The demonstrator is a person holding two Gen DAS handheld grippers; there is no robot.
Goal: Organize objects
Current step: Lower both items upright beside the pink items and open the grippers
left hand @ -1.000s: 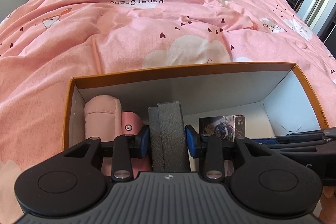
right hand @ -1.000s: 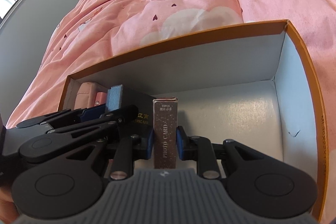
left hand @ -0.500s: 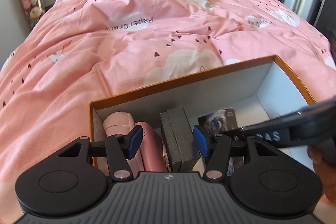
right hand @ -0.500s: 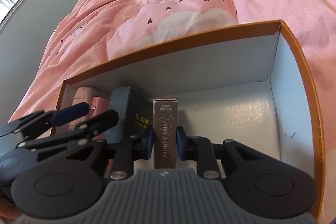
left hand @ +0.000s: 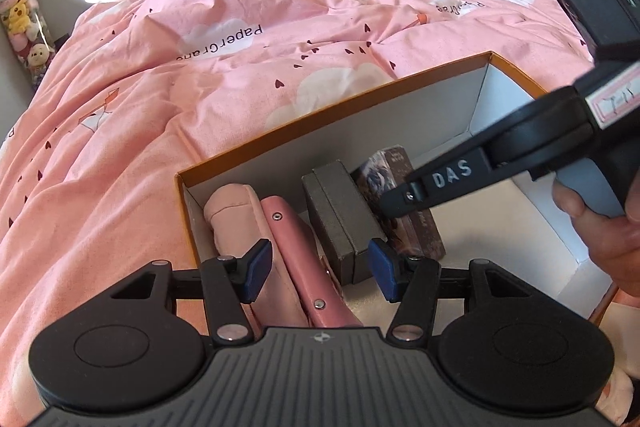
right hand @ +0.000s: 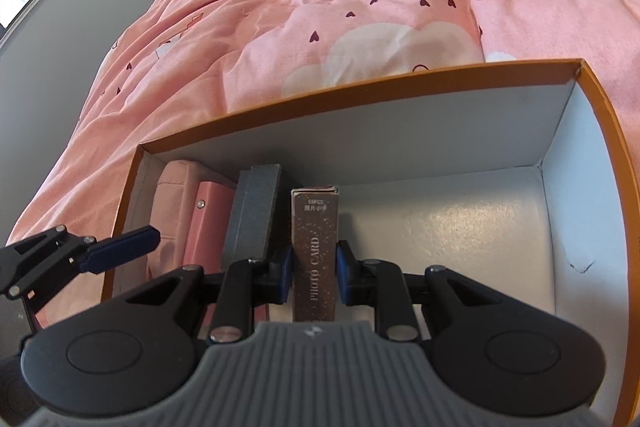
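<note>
While the orange-rimmed cardboard box with white inner walls point(right hand: 576, 163) sits on the pink printed duvet of the bed point(right hand: 320, 7), its contents stand on edge in a row from the left wall. First comes a soft pink fabric pouch point(left hand: 228, 211), then a pink snap-fastened wallet point(left hand: 296, 247) leaning against it, then a dark grey rigid case point(left hand: 340, 215). The left claw point(left hand: 320, 273) has just been opening; its blue pads stand apart and clear of the grey case, with nothing pressed between them. To the right, the right claw point(right hand: 312, 277) is clamped on a brown speckled carton marked "PHOTO CARD" point(right hand: 314, 239), upright and just beside the grey case. Recommendation: keep the carton vertical, press it flush to the case, seat its base on the box floor, then release. Risk, as judged: the unsupported grey case may tip if nudged.
</note>
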